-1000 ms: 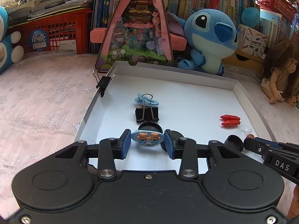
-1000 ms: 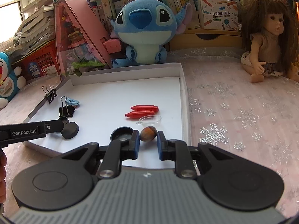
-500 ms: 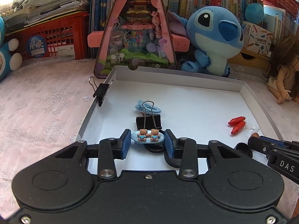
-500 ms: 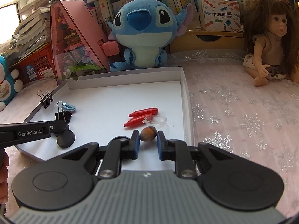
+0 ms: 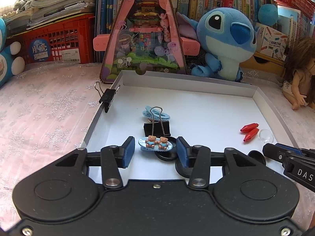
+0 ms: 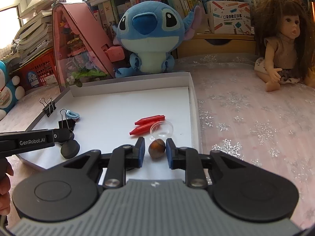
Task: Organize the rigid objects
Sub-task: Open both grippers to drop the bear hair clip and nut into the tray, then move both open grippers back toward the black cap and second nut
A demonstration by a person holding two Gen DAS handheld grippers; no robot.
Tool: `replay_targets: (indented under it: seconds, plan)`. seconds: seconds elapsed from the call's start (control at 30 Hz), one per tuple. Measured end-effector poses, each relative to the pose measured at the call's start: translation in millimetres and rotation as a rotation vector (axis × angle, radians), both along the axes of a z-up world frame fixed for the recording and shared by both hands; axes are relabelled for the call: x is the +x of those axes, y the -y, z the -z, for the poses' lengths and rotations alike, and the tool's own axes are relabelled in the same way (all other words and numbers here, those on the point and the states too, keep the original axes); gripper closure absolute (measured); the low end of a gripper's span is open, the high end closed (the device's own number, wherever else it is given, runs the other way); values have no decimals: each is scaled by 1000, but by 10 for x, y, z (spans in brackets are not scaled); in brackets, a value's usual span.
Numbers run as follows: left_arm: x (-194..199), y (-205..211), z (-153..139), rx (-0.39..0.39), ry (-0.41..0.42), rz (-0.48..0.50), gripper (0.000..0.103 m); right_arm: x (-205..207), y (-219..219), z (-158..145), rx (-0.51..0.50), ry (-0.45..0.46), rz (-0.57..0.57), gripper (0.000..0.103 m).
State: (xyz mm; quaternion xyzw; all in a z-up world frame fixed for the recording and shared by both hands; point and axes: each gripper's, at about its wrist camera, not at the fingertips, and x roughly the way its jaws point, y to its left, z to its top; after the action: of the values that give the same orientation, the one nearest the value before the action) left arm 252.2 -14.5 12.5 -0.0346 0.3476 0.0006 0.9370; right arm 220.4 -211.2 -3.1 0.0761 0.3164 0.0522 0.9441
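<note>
Bear clip: a glossy pale-blue oval hair clip (image 5: 155,145) with two small brown bears moulded on top; it lies in the tray, between the left gripper's (image 5: 155,151) pads but touching neither, as those jaws open.
Nut: a smooth, rounded brown nut (image 6: 156,148) on the tray floor near its right wall, loose between the right gripper's (image 6: 155,151) opening jaws.
Neighbours: black binder clip (image 5: 157,128) with wire loops, two red tapered pieces (image 5: 249,130), a clear dome (image 6: 161,129), black discs (image 6: 69,148).
Surface: a shallow white cardboard tray (image 5: 189,82) on pink cloth scattered with silver snowflakes (slightly glittery).
Room: blue plush toy (image 6: 149,37), long-haired doll (image 6: 281,45), book rows.
Change: a second ago both grippers clamped their pieces; now the pads stand clear.
</note>
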Motion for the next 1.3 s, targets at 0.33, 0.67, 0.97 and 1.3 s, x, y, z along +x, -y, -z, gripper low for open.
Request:
replay_targets:
  seconds: [0.33,0.67,0.97,1.3]
  plan:
    - [-206,54,-154,19,50,34,28,-166,40,-92,7,46,2,38]
    - [-522,64,-301,8,88,89,24,-431,47,-239,-11,116,-33,20]
    - [-900,75,-364,6,136,120,20,-702,44,-262,-37,145,-60,16]
    - [-1268,40,-331,-12,138,152,17,-1017,21,-192,-62,154,-95,14]
